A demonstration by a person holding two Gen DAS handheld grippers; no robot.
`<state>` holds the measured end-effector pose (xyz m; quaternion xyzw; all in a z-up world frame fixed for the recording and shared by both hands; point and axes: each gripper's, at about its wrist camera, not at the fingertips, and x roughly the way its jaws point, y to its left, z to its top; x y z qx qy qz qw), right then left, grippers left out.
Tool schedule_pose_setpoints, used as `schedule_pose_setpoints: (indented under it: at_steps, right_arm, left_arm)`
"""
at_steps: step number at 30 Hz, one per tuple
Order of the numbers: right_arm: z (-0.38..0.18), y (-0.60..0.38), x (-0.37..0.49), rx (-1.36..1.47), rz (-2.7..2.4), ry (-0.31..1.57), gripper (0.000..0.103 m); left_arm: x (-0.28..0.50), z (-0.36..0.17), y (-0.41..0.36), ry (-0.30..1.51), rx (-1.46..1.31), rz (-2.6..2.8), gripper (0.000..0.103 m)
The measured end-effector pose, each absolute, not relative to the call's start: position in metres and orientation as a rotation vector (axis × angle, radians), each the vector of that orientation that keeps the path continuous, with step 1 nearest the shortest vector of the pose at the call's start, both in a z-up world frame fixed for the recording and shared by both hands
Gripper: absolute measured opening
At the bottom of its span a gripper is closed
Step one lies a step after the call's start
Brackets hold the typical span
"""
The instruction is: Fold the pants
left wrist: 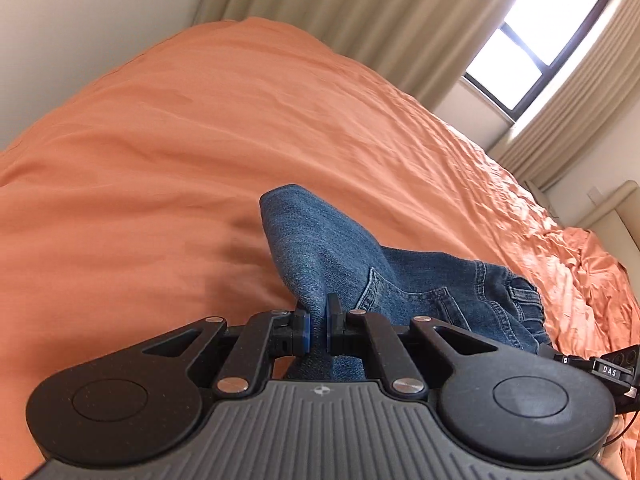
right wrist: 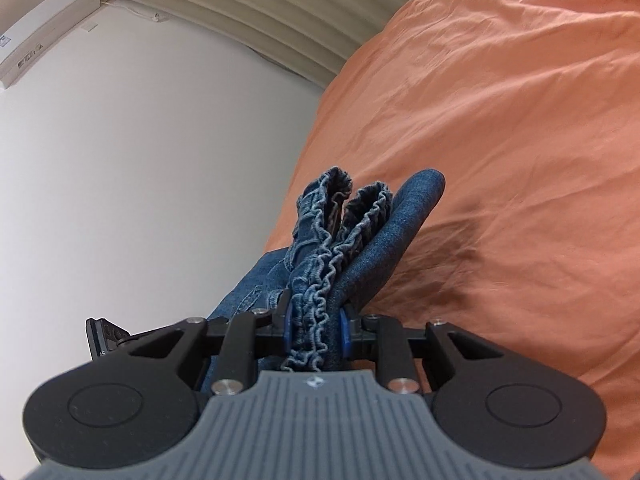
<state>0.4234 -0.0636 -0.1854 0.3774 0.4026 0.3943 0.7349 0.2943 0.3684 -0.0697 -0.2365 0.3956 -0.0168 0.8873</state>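
Nearest the lens in both wrist views: grey ribbed housing and black linkage arms, with denim rising straight out from between the blue pads. Left gripper point(left wrist: 316, 322) pinching a plain folded edge of the jeans point(left wrist: 320, 248), jaws pressed almost together on thin cloth; a back pocket and a belt loop visible off to the right of that grip, trailing toward the other tool, whose black tip showed at the frame's right edge. Right gripper point(right wrist: 314, 330) clamped on the gathered elastic waistband point(right wrist: 320, 280), jaws held somewhat apart by the bunched thickness of several layers. Held this way, apparently, to stretch the garment between two grips, one at the waistband and one farther along a folded edge, so that the fabric hangs as a single doubled panel, ready to be carried and laid flat. Pants lifted mostly clear of the orange bed cover point(left wrist: 168, 120), which spread broad and wrinkled beneath and beyond; whether any lower part touched the bed could not be told. Cloth projecting forward past both sets of jaws and also running back under each housing, out of sight. Beige curtains point(left wrist: 360, 12) and a bright window point(left wrist: 540, 36) behind; white wall point(right wrist: 140, 160) beside the right grip.
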Motion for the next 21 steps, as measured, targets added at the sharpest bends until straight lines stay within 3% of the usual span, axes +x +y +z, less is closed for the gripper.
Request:
schedule_pose_setpoints:
  at_steps: [9,14,16,19,21]
  right_arm:
    - [-0.258,-0.045,0.425,0.794,0.759,1.069,0.016]
    - [-0.26,-0.034,0.428,0.723,0.732,1.071,0.019]
    - [-0.249,-0.034,0.424,0.689,0.73,1.075,0.025]
    - [-0.229,-0.043,0.414,0.592,0.712,1.018,0.04]
    - [-0.205,-0.045,0.399,0.49,0.689,0.92,0.039]
  left_arm:
    - [0.297,-0.15,0.402,0.889,-0.547,-0.018,0.008]
    - [0.303,-0.166,0.405,0.92,-0.548,-0.018,0.013]
    - [0.3,-0.16,0.408,0.926,-0.559,-0.013,0.021]
    - [0.286,-0.141,0.406,0.915,-0.477,0.009,0.023]
    - [0.267,-0.126,0.403,0.9,-0.41,0.012,0.023]
